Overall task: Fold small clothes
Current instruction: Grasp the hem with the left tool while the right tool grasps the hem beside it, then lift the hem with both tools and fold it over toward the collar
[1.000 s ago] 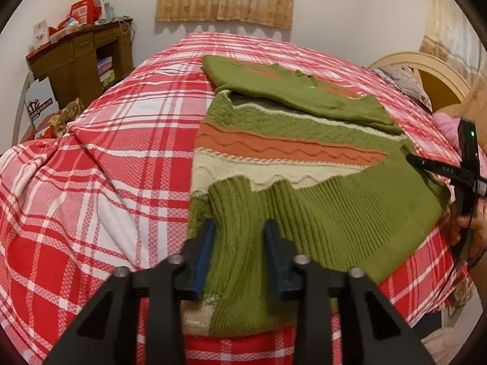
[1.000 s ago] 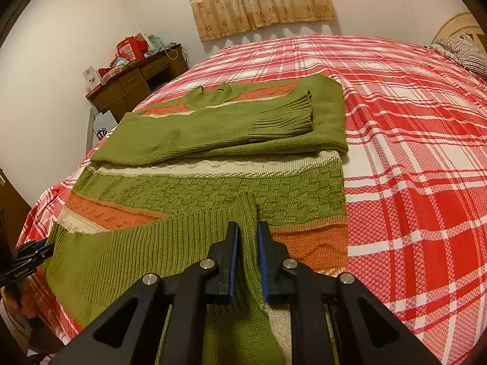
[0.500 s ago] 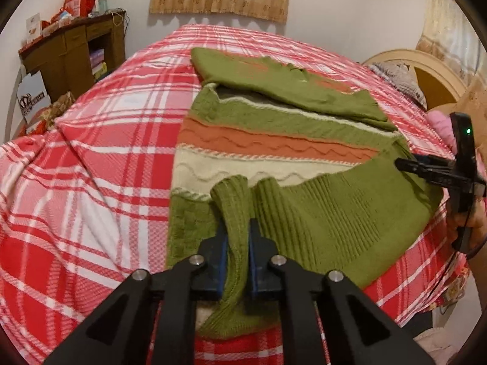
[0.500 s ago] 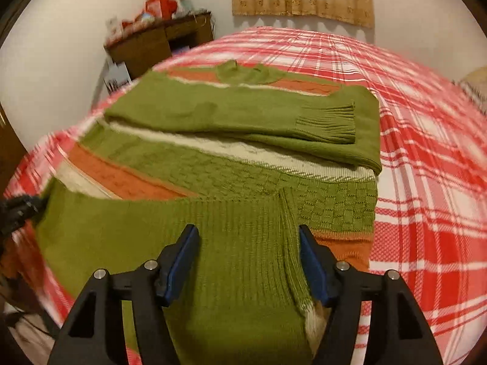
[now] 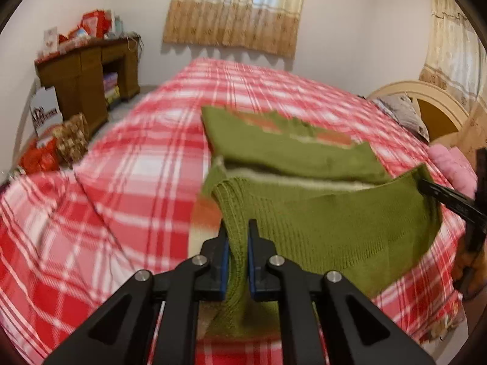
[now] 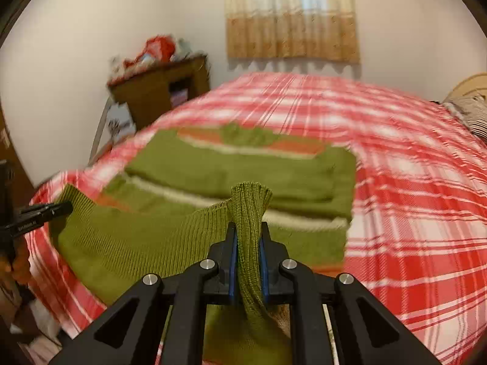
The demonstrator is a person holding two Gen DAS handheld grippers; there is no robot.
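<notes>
The left gripper (image 5: pixel 236 243) is clamped on a bunched corner of the ribbed hem of the one sweater (image 5: pixel 319 228); the right gripper (image 6: pixel 248 243) pinches the hem's other corner, gathered into a tuft above its fingers (image 6: pixel 232 252); two grippers, one garment. The hem hangs lifted between them, running toward 3 o'clock from the left gripper and toward 9 o'clock from the right; the rest of the sweater, green with orange and cream bands, lies at 12 o'clock on the plaid bedspread (image 5: pixel 127 188), one sleeve folded across it. Bare bedspread spreads at 9 o'clock of the left gripper and at 3 o'clock of the right; the bed's near edge runs below both; a wooden desk (image 5: pixel 88 76) stands by the wall at 10 o'clock, and one curtain (image 6: pixel 292 21) hangs at 12.
</notes>
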